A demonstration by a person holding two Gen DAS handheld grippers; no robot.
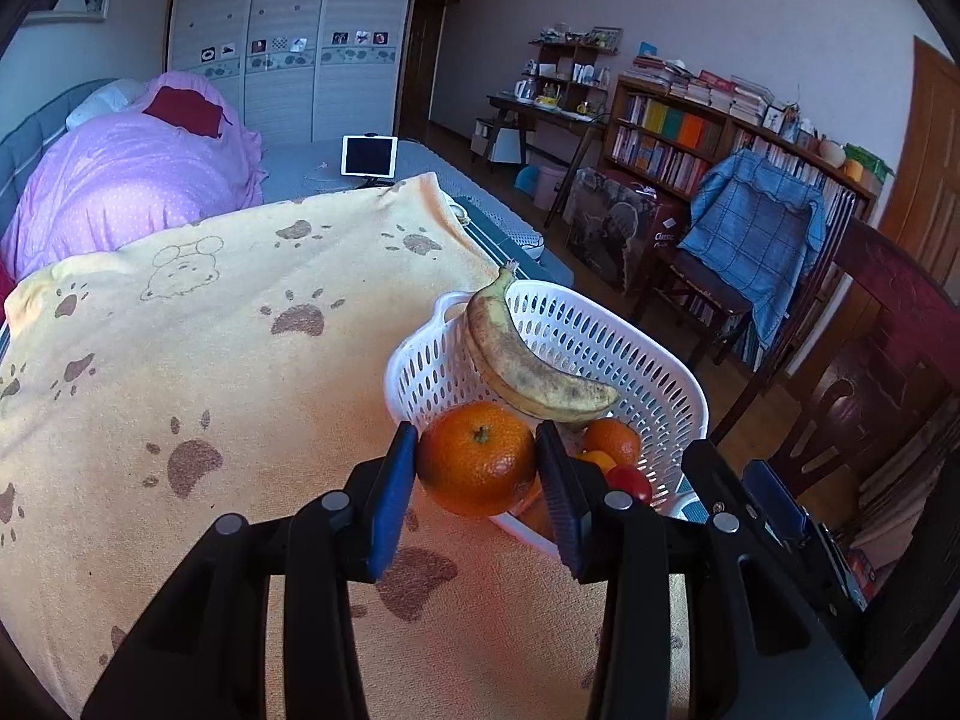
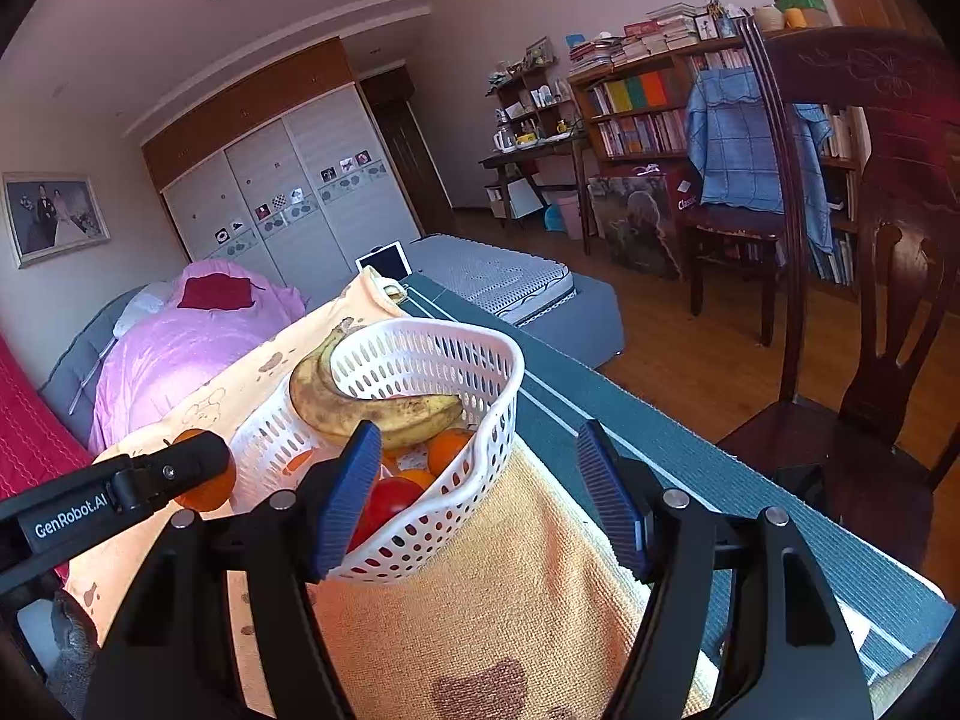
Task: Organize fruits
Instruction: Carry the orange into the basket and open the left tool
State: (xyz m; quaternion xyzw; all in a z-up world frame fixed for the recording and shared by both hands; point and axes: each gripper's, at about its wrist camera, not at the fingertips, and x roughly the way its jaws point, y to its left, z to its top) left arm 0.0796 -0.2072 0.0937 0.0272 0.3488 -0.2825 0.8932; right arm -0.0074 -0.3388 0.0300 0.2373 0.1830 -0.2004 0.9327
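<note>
My left gripper (image 1: 477, 431) is shut on an orange (image 1: 474, 462), held just left of a white perforated basket (image 1: 660, 360). A spotted banana (image 1: 528, 360) leans across the basket's rim. Inside lie two smaller oranges (image 1: 612, 441) and a red fruit (image 1: 633, 483). In the right wrist view, my right gripper (image 2: 477, 450) stands open at the basket (image 2: 498, 372). Its left finger is in front of the near wall and nothing is pressed between its pads. The banana (image 2: 372, 408) rests on top. The left gripper (image 2: 204, 465) with its orange (image 2: 210, 492) hangs at the basket's left side.
The basket sits on a yellow paw-print blanket (image 1: 210, 360) near the edge of a green mat (image 2: 660, 438). A dark wooden chair (image 2: 870, 240) stands close on the right. A purple quilt (image 1: 120, 180) and a tablet (image 1: 369, 156) lie farther back on the bed.
</note>
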